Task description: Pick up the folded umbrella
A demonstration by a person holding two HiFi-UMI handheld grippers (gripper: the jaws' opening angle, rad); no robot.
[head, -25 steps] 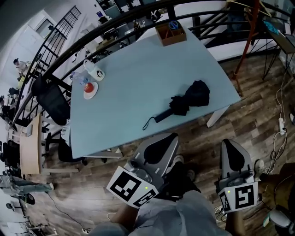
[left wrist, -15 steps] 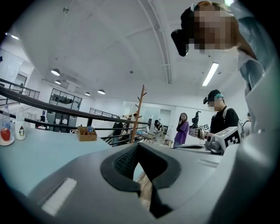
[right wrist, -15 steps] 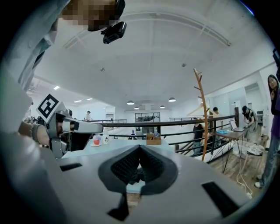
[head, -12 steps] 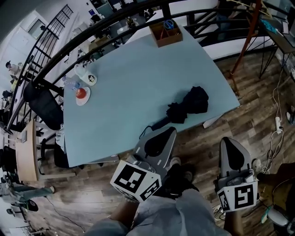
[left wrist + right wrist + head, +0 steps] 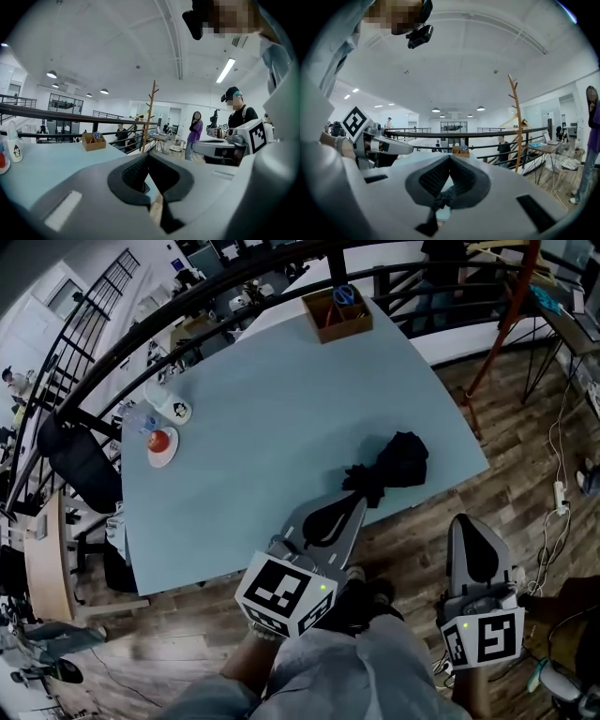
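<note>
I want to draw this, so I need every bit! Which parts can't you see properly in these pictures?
- Folded umbrella: its handle end, head view, is covered by the left gripper.
- Red thing on the plate: head view, too small to name; left gripper view, cut off by the picture's edge.
- Wooden box: head view, its contents are too small to name.

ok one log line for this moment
folded umbrella: on table, unheld | left gripper: shut, beside umbrella | right gripper: shut, off table
</note>
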